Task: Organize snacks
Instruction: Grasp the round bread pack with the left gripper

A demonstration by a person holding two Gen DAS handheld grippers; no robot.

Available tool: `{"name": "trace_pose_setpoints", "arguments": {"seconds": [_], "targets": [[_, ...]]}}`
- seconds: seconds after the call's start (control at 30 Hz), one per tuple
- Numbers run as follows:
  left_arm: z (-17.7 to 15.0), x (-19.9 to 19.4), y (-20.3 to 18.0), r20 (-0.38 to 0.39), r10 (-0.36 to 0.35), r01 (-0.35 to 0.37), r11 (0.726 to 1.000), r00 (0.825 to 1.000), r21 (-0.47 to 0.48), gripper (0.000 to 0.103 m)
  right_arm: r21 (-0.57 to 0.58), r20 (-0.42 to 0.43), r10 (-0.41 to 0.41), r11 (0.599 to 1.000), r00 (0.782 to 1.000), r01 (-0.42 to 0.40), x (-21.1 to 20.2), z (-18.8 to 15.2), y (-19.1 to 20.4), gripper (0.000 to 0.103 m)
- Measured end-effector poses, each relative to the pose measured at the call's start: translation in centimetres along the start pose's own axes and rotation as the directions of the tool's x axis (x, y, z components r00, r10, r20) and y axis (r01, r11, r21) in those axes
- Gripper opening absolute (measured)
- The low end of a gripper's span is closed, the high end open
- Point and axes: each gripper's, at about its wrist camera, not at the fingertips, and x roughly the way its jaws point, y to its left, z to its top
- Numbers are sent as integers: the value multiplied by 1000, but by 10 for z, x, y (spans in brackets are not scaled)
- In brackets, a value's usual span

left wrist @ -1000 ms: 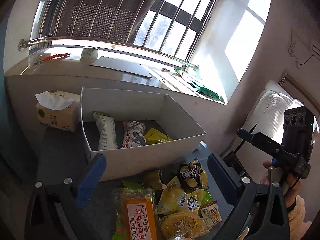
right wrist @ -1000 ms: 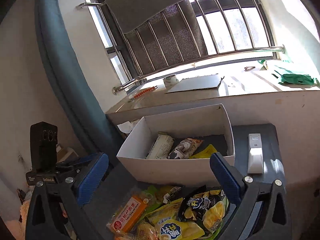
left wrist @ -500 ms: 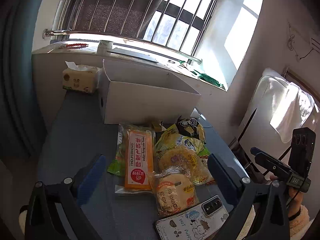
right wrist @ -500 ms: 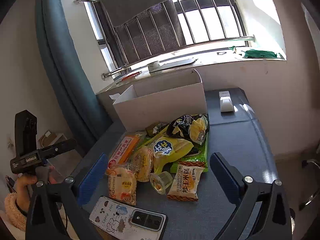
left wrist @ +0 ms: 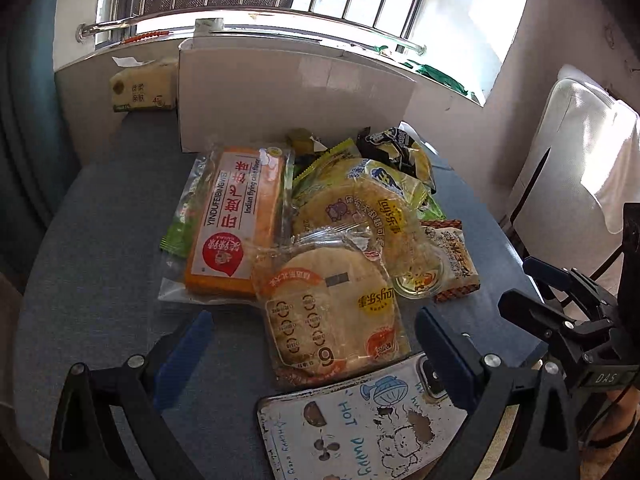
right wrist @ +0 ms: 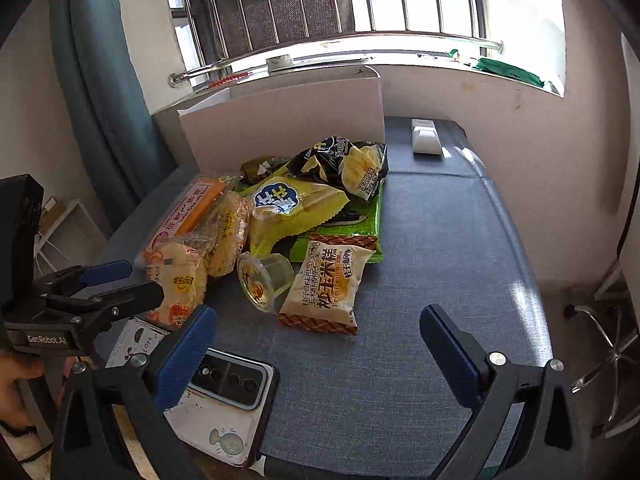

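Note:
A pile of snack packets lies on the blue-grey table before a white cardboard box point(left wrist: 280, 96) point(right wrist: 280, 124). An orange flying-cake pack point(left wrist: 236, 220), a round pastry pack point(left wrist: 332, 316), a jelly cup point(right wrist: 264, 280) and a corn cake packet point(right wrist: 328, 284) are nearest. My left gripper point(left wrist: 312, 360) is open and empty, low over the table's front edge, just before the round pastry pack. My right gripper point(right wrist: 316, 344) is open and empty, low, in front of the corn cake packet. Each gripper shows in the other's view, the right one point(left wrist: 560, 308) and the left one point(right wrist: 104, 288).
A phone in a white cartoon case point(left wrist: 360, 424) point(right wrist: 216, 404) lies at the table's front edge between the grippers. A tissue pack point(left wrist: 140, 92) stands left of the box. A white remote point(right wrist: 426, 142) lies at the back right. A wall and windowsill stand behind.
Both grippers have dropped and pulled back from above the box to the table's front edge. The box's inside has gone out of sight; the phone has come into view.

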Motion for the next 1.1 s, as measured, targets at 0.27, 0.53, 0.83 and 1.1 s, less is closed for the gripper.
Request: {"name": "trace_pose_setpoints", "arguments": {"seconds": [0.27,0.53,0.83,1.1], "targets": [[6,32,-20,-47,95,-93,994,994,51,102,28,28,-13,1000,1000,12,-11,0,-9,103],[1,17,-20,4,40,-40,992,999,117,76,80,28,-4,997,1000,2,-10,-2,-22,103],[11,-43,17,130,-75,66,996,989,67,76,-17,-39,-79,997,996,78,16,0,-13,103],[14,-58,40,186,-75,70,997,980,30,76,-143,-74,-220,968,973,208,53,13,2,103]]}}
